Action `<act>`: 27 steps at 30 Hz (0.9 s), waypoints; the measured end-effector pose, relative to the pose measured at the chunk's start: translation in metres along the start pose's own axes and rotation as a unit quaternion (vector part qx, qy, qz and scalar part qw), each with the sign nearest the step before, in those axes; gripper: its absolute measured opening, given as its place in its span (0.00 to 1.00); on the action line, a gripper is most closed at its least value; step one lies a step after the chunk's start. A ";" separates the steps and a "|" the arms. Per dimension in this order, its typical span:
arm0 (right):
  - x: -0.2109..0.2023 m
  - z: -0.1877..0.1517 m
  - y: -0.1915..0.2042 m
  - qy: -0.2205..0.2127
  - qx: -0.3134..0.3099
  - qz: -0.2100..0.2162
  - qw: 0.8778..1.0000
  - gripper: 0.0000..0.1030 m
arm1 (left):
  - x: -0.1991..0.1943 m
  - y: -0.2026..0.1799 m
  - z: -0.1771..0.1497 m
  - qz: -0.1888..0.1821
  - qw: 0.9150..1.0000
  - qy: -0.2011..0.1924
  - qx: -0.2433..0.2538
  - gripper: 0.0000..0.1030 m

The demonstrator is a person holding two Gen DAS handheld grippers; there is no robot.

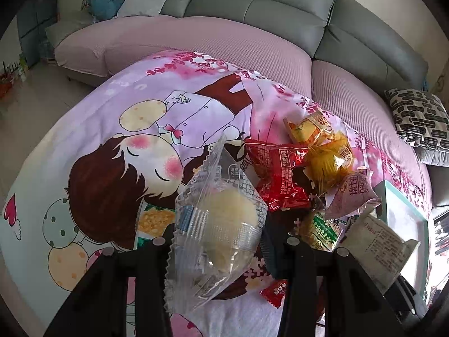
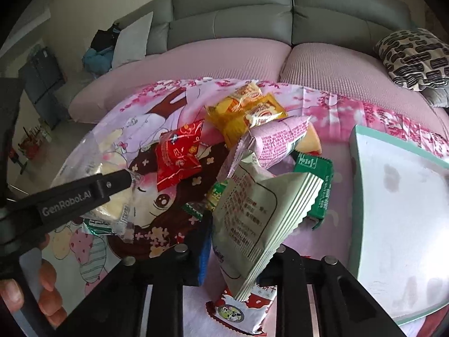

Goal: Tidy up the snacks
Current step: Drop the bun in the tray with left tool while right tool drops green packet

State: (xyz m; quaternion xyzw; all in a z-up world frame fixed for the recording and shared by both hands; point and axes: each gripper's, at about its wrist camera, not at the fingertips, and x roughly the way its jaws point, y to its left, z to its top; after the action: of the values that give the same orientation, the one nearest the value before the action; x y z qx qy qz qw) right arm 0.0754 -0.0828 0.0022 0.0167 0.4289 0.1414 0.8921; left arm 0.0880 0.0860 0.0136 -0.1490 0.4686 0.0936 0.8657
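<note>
Left gripper (image 1: pixel 219 241) clamped on a clear-wrapped pale bun (image 1: pixel 224 224) — held above the cartoon-print cloth (image 1: pixel 112 140). Right gripper (image 2: pixel 238 250) pinched tight on a beige snack packet (image 2: pixel 252 210), raised over the snack pile (image 2: pixel 238 129) near the cloth's far edge — beside the mint-rimmed tray (image 2: pixel 354 196) at right.

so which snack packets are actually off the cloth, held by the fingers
Two: the clear-wrapped pale round cake in the left gripper, and the pale green-white printed packet in the right gripper.
</note>
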 end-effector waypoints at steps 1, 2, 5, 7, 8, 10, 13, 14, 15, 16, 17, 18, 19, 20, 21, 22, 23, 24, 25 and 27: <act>-0.002 0.001 -0.001 -0.004 0.002 0.001 1.000 0.24 | -0.001 0.000 0.000 -0.001 1.000 -0.001 0.001 0.43; -0.006 0.002 -0.002 -0.008 0.005 0.002 1.000 0.24 | -0.002 -0.001 0.000 -0.002 1.000 -0.002 0.001 0.43; -0.016 0.004 -0.003 -0.021 0.005 0.001 1.000 0.24 | -0.007 -0.001 0.000 -0.005 1.000 -0.009 0.002 0.43; -0.024 0.006 -0.005 -0.031 0.005 -0.002 0.999 0.24 | -0.012 -0.002 0.001 -0.008 1.000 -0.015 0.003 0.43; -0.028 0.006 -0.005 -0.036 0.006 -0.001 0.999 0.24 | -0.015 -0.002 0.002 -0.010 1.000 -0.018 0.004 0.43; -0.036 0.008 -0.007 -0.046 0.009 -0.001 0.999 0.24 | -0.023 -0.003 0.002 -0.013 0.999 -0.029 0.005 0.43; -0.048 0.011 -0.008 -0.060 0.008 -0.002 0.998 0.24 | -0.034 -0.005 0.004 -0.018 0.999 -0.043 0.007 0.43; -0.051 0.011 -0.009 -0.063 0.009 -0.003 0.998 0.24 | -0.036 -0.006 0.004 -0.019 0.999 -0.047 0.009 0.43; -0.052 0.012 -0.010 -0.065 0.010 -0.003 0.998 0.24 | -0.038 -0.007 0.005 -0.020 0.999 -0.050 0.010 0.43; -0.053 0.012 -0.011 -0.066 0.011 -0.003 0.998 0.24 | -0.039 -0.008 0.005 -0.020 0.998 -0.051 0.012 0.43; -0.054 0.012 -0.011 -0.066 0.013 -0.004 0.998 0.24 | -0.040 -0.011 0.005 -0.020 0.998 -0.052 0.016 0.43; -0.054 0.011 -0.013 -0.066 0.017 -0.004 0.998 0.24 | -0.040 -0.013 0.005 -0.021 0.998 -0.052 0.019 0.43; -0.054 0.011 -0.016 -0.065 0.022 -0.006 0.998 0.24 | -0.040 -0.017 0.004 -0.023 0.998 -0.052 0.025 0.43; -0.054 0.011 -0.018 -0.065 0.027 -0.007 0.997 0.24 | -0.040 -0.020 0.003 -0.025 0.998 -0.052 0.030 0.43; -0.054 0.011 -0.022 -0.066 0.034 -0.009 0.997 0.24 | -0.041 -0.025 0.003 -0.028 0.997 -0.054 0.036 0.43; -0.057 0.010 -0.026 -0.068 0.039 -0.011 0.997 0.24 | -0.043 -0.030 0.002 -0.032 0.997 -0.057 0.041 0.43; -0.059 0.009 -0.029 -0.071 0.043 -0.014 0.996 0.24 | -0.044 -0.034 0.001 -0.034 0.997 -0.059 0.046 0.43; -0.062 0.008 -0.035 -0.075 0.050 -0.019 0.996 0.24 | -0.045 -0.041 0.000 -0.038 0.996 -0.062 0.052 0.43; -0.066 0.007 -0.042 -0.079 0.058 -0.024 0.995 0.24 | -0.046 -0.046 -0.001 -0.043 0.995 -0.064 0.058 0.43; -0.073 0.003 -0.059 -0.086 0.075 -0.041 0.993 0.24 | -0.045 -0.060 -0.004 -0.058 0.993 -0.064 0.075 0.43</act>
State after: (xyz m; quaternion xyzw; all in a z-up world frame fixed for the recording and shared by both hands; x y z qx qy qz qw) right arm 0.0486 -0.1587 0.0513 0.0782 0.3599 0.0699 0.9271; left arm 0.0782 0.0269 0.0597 -0.1045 0.4085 0.0176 0.9066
